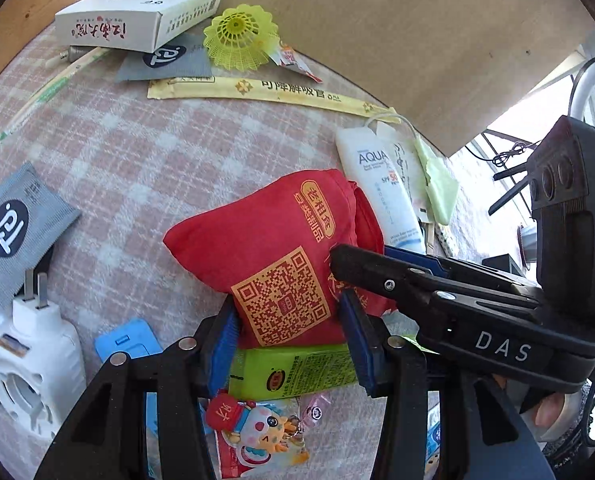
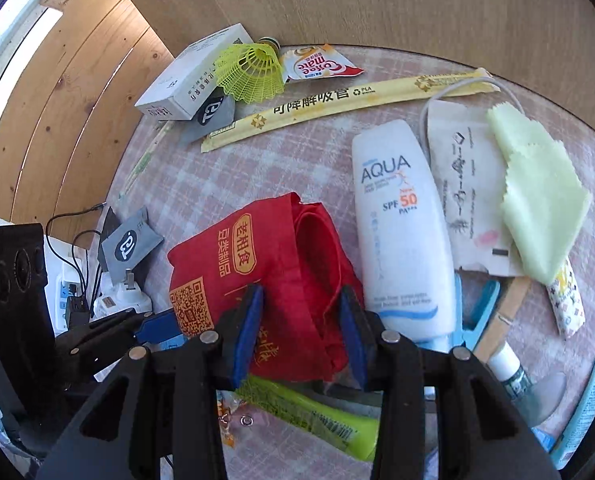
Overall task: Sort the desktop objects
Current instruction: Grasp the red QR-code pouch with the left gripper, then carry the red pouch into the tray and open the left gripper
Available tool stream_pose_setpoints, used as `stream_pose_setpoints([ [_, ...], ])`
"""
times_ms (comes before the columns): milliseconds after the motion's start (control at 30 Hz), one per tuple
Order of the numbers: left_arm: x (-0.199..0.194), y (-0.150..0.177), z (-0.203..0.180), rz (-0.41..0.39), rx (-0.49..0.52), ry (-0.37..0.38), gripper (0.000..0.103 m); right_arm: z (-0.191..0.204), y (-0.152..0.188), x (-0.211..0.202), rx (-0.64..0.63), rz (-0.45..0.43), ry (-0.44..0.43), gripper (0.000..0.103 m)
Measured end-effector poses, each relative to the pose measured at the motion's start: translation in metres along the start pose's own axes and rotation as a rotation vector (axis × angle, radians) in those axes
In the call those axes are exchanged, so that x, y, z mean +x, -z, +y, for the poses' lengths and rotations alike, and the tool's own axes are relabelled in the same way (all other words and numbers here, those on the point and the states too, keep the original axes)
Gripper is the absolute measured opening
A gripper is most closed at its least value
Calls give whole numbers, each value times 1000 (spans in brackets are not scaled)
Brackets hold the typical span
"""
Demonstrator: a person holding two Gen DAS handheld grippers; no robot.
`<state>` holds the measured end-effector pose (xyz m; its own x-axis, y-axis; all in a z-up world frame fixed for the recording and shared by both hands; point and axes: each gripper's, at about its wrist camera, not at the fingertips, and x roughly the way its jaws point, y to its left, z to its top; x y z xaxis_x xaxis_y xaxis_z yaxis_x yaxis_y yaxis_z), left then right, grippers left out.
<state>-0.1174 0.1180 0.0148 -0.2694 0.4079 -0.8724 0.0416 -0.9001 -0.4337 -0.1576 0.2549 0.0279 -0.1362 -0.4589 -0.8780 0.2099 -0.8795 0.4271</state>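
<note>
A red cloth bag (image 1: 265,248) with an orange QR code lies in the middle of the checked tablecloth; it also shows in the right wrist view (image 2: 273,264). My left gripper (image 1: 289,332) has its blue pads on both sides of the bag's near end, gripping it. My right gripper (image 2: 301,332) is shut on the bag's other corner, and its body (image 1: 477,312) reaches in from the right in the left wrist view. A green packet (image 1: 293,372) lies under the bag.
A white AQUA sunscreen tube (image 2: 401,232), a paper sleeve (image 2: 469,192) and a pale green cloth (image 2: 537,192) lie right of the bag. A white box (image 1: 137,16), yellow shuttlecock (image 1: 241,36) and long yellow straw wrapper (image 1: 265,92) lie at the back. A white plug (image 1: 33,356) is left.
</note>
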Motion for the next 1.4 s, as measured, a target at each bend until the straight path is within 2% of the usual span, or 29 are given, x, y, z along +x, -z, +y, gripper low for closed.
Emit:
stream_pose_setpoints([
  [167,-10,10,-19,36,14,19,45,-11,20,-19,76,-3,-76,39],
  [367,-56,19,-46,-38,70,36,45,2,29,-69,38,-95,-101,39],
  [533,-76,34,-82,-65,163,31,45,-5,54,-113,40,-176,-97,39],
  [800,-59,64,-174,-7,333,94,45,-69,109,-181,145,-279,-16,39],
  [933,-47,72,-233,25,433,147,45,-110,137,-224,223,-347,30,39],
  [1033,-42,79,-269,46,461,203,41,-147,162,-255,312,-402,45,40],
  [1167,-42,95,-292,64,486,253,40,-183,199,-287,410,-460,99,40],
  [1267,-43,110,-297,64,533,220,40,-196,218,-300,446,-477,137,40],
  [1400,-44,115,-287,69,514,204,40,-201,232,-301,458,-470,170,40],
])
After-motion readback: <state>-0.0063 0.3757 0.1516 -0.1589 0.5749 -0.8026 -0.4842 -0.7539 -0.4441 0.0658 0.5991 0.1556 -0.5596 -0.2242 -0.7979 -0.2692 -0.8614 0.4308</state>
